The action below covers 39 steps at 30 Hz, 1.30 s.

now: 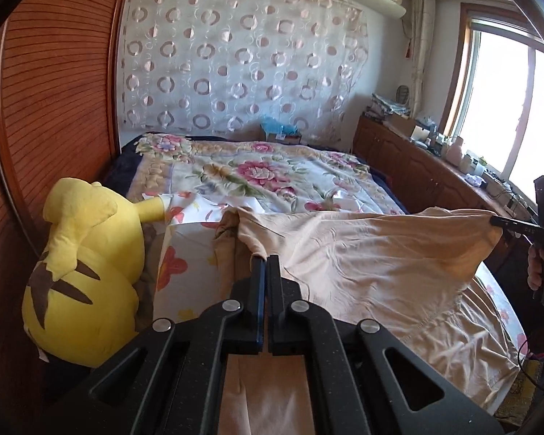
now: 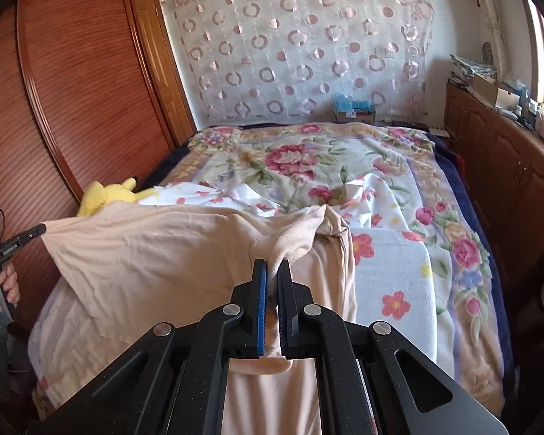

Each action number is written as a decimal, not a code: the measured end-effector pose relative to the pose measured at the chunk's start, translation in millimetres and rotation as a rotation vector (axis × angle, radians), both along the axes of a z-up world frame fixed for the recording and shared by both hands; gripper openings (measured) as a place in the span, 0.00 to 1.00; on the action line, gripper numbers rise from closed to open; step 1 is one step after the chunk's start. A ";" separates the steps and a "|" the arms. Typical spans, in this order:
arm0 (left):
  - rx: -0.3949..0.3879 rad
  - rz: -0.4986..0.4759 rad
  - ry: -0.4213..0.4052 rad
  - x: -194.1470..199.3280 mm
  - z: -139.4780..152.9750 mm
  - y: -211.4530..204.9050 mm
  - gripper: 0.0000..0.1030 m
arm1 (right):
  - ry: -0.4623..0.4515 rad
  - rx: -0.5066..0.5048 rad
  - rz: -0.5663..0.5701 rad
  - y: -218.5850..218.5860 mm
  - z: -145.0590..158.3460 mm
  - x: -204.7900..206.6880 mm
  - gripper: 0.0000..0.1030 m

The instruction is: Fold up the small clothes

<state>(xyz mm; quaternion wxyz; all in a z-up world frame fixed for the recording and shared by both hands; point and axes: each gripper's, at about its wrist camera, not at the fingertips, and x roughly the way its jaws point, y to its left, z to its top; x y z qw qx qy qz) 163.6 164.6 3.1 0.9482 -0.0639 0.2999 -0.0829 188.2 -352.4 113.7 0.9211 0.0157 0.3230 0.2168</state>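
A peach-coloured garment [image 1: 373, 264] hangs stretched between both grippers above the near end of the bed. My left gripper [image 1: 266, 259] is shut on one corner of it, and the cloth drapes down under the jaws. My right gripper [image 2: 272, 266] is shut on the other corner, with a fold of the garment [image 2: 170, 253] bunched between its pads. Each gripper also shows in the other's view: the right gripper [image 1: 497, 221] at the far right, the left gripper [image 2: 41, 229] at the far left, both pinching the cloth's edge.
A floral bedspread [image 2: 308, 159] covers the bed, with a white flowered sheet [image 2: 391, 272] on top. A yellow plush toy [image 1: 87, 275] lies against the wooden wardrobe [image 1: 54, 108]. A cluttered wooden cabinet [image 1: 417, 159] runs under the window. A hand [image 2: 7, 282] holds the left gripper's handle.
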 end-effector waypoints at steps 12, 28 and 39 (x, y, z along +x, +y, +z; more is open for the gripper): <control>-0.032 0.033 -0.075 -90.5 17.9 17.9 0.01 | -0.060 0.024 0.030 -30.3 6.5 -93.4 0.05; -0.064 -0.088 -0.031 -96.1 1.6 -36.3 0.01 | -0.004 0.008 0.100 -16.4 -23.6 -107.9 0.05; -0.149 -0.139 -0.210 -106.0 80.6 -43.6 0.01 | -0.131 0.096 0.159 2.1 12.0 -111.1 0.05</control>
